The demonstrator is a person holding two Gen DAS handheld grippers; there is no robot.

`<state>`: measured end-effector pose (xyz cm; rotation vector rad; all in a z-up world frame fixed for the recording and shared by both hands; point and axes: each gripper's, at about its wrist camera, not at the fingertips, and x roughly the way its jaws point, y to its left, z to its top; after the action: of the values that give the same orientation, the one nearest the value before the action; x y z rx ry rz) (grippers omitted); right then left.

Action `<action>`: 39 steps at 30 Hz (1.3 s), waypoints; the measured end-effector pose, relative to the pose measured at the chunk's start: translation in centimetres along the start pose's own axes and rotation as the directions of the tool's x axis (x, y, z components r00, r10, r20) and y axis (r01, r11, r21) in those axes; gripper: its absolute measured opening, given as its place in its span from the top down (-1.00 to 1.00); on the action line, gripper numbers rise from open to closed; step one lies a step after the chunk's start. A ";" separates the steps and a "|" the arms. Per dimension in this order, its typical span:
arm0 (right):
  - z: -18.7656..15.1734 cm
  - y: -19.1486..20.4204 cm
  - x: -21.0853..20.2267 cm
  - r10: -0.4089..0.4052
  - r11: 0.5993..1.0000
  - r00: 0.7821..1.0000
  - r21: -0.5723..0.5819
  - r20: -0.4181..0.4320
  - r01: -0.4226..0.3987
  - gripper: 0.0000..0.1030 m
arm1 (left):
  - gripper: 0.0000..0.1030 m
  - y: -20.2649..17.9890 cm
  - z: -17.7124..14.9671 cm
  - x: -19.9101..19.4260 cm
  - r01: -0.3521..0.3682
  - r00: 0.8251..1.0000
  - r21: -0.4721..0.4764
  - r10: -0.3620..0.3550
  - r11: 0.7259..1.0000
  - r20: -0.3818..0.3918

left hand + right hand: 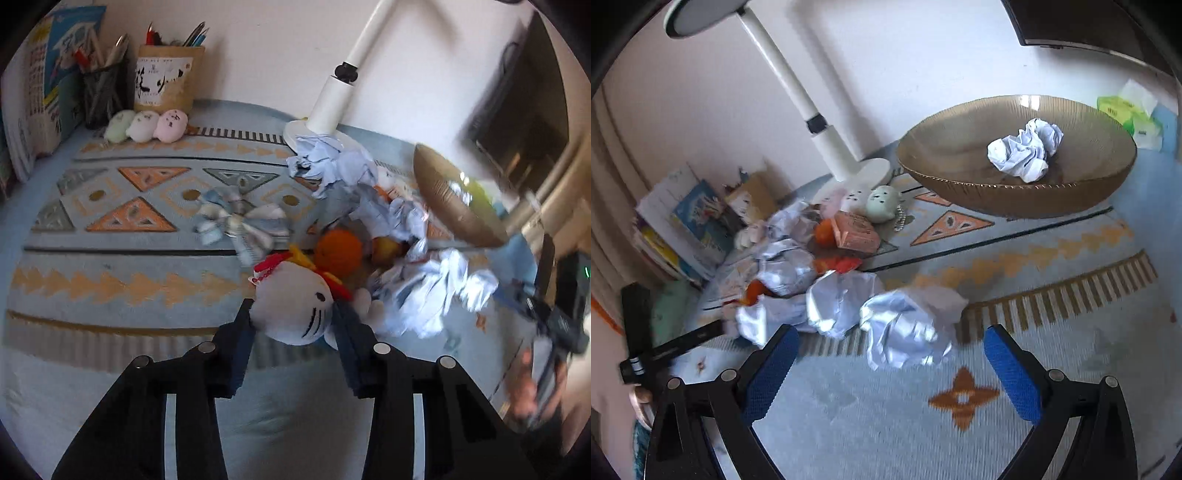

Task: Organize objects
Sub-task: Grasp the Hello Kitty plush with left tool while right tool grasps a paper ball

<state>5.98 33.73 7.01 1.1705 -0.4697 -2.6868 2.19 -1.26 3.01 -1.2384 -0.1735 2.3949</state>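
Now left tool [291, 317] clamped on white cat plush [295, 314], right tool [890, 354] wide open

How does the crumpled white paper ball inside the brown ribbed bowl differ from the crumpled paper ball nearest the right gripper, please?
The crumpled white paper ball in the brown ribbed bowl lies in the bowl, alone; the crumpled paper ball nearest the right gripper lies on the patterned mat, beside other balls. The first looks smaller and sharp; the second is blurred. Both are crumpled pale paper.

I see a pale blue patterned woven mat [1015, 280] carrying crumpled white paper balls [905, 339], a ribbed brown bowl [960, 192] and a white lamp base [864, 173].
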 end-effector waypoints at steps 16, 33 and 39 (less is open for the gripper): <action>-0.8 1.3 1.3 -0.048 0.995 0.999 -0.086 0.007 0.048 -0.11 | -0.43 2.3 -2.3 -4.0 -0.071 0.997 -0.033 0.071 0.997 -0.014; -1.3 2.4 1.6 -0.110 0.984 0.993 -0.137 0.039 0.114 -0.12 | -0.24 0.2 0.4 2.2 -0.256 0.967 -0.022 0.256 0.966 -0.006; -2.0 3.8 0.3 -0.072 0.972 0.991 -0.217 0.109 0.094 -0.12 | -0.07 -1.3 -1.2 -0.5 -0.181 0.980 -0.028 0.182 0.983 0.074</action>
<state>7.35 29.69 6.89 1.0180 -0.1300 -2.7906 3.81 -0.48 3.10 -1.2200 -0.1137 2.6050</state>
